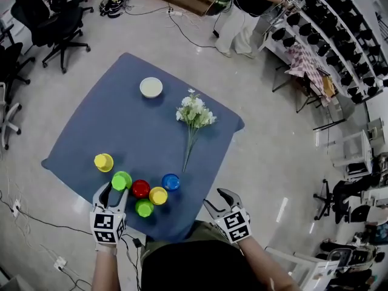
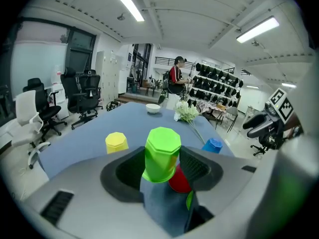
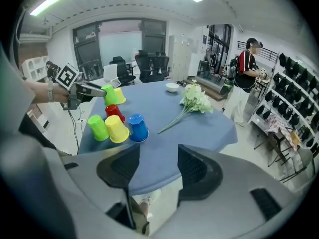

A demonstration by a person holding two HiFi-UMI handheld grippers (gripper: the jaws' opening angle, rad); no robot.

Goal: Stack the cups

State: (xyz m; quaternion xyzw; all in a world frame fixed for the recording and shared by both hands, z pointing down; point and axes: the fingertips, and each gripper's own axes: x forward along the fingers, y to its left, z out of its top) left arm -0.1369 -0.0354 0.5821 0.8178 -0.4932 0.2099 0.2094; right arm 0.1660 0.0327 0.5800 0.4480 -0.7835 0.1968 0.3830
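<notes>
The blue cloth (image 1: pixel 121 120) covers the whole work area. A bunch of flowers (image 1: pixel 195 115) and a white bowl (image 1: pixel 151 87) lie toward its far side, well apart from the cups.

As I read it, stacking has barely begun. I count six cups, all upside down and none nested in another. The lone yellow cup (image 1: pixel 103 162) stands off to the left. The red cup (image 1: pixel 140 188), the near yellow cup (image 1: pixel 158 195), the blue cup (image 1: pixel 171 182) and the second green cup (image 1: pixel 144 208) cluster at the near edge. The held green cup (image 2: pixel 162 151) sits between the jaws of my left gripper (image 1: pixel 115 190), which close on its sides. It looks raised off the cloth, just left of the red cup. Every placement is left to do.

My left hand reaches in low from the near-left edge, and its gripper tilts gently downward toward the cluster. My right gripper (image 3: pixel 158 166) hangs back over the near-right edge of the cloth and points down more steeply. Its jaws are spread wide with nothing between them.
</notes>
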